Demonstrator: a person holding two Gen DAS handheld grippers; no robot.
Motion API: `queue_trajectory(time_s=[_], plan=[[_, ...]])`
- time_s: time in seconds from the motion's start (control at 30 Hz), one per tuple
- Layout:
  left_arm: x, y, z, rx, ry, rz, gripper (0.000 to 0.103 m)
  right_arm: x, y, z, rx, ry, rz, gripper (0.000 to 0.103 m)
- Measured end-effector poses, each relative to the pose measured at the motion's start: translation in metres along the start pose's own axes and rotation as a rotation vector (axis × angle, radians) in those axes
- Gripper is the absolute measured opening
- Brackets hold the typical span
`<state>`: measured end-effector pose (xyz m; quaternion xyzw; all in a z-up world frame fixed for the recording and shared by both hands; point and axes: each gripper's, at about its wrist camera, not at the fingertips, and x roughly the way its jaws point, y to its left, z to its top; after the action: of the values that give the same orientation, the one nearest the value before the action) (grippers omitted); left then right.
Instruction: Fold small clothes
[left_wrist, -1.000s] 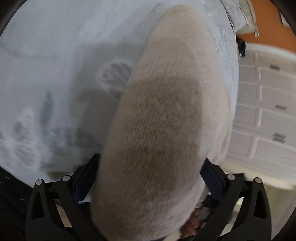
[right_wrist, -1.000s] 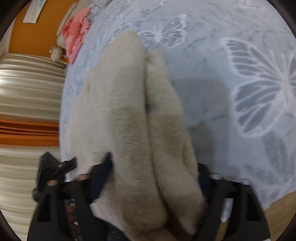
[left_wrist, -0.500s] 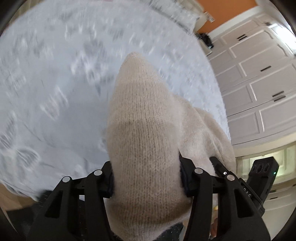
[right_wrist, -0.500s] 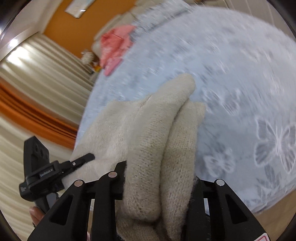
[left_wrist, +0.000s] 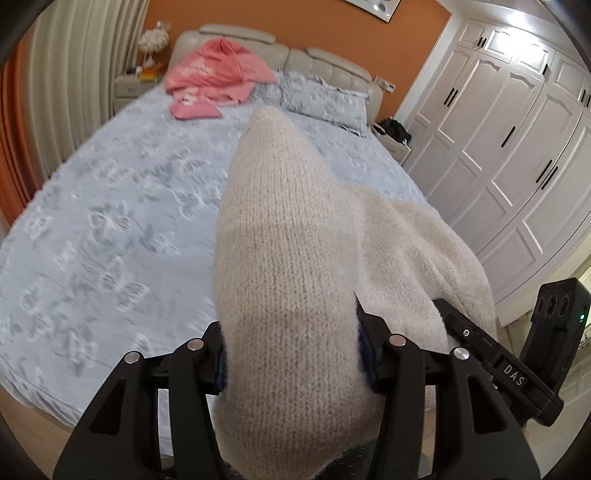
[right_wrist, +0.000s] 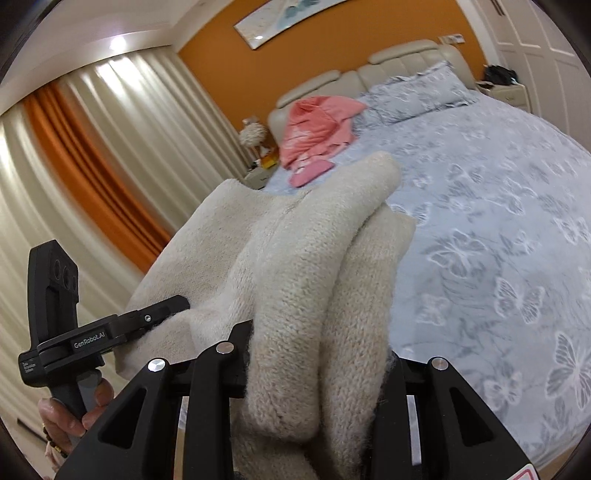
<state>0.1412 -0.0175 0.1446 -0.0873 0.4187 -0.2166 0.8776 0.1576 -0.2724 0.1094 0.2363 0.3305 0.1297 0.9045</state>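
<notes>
A cream knitted garment (left_wrist: 288, 258) hangs between both grippers, lifted off the bed. My left gripper (left_wrist: 291, 350) is shut on one bunched end of it, with the knit bulging over the fingers. My right gripper (right_wrist: 317, 369) is shut on the other end (right_wrist: 317, 266), folded in thick rolls. In the left wrist view the right gripper (left_wrist: 491, 354) shows at the right, under the draped cloth. In the right wrist view the left gripper (right_wrist: 122, 328) shows at the left, with the cloth in its jaws.
The bed (left_wrist: 110, 206) with a grey butterfly cover lies ahead and below. A pink garment (left_wrist: 218, 74) lies near the headboard by grey pillows (left_wrist: 325, 99). White wardrobes (left_wrist: 517, 140) stand right, curtains (right_wrist: 110, 155) left. A bedside table (left_wrist: 391, 140) stands by the wardrobes.
Both grippers have risen and tilted up with the cream garment, from facing down at the bed cover to looking across the bed toward the headboard. Both stay shut on it.
</notes>
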Motion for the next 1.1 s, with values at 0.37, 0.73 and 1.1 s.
queue_trajectory(time_s=[0.37, 0.73, 1.1], plan=[[-0.028, 0.062, 0.006, -0.019, -0.05, 0.046, 0.05, 0.044, 0.063, -0.003, -0.075, 0.021, 0.038, 0.029], [-0.008, 0.114, 0.009, -0.062, -0.041, 0.06, 0.051, 0.103, 0.084, -0.01, -0.096, 0.074, 0.032, 0.029], [0.106, 0.211, -0.061, -0.18, 0.037, 0.091, 0.056, 0.242, 0.018, -0.088, -0.072, 0.376, -0.026, 0.035]])
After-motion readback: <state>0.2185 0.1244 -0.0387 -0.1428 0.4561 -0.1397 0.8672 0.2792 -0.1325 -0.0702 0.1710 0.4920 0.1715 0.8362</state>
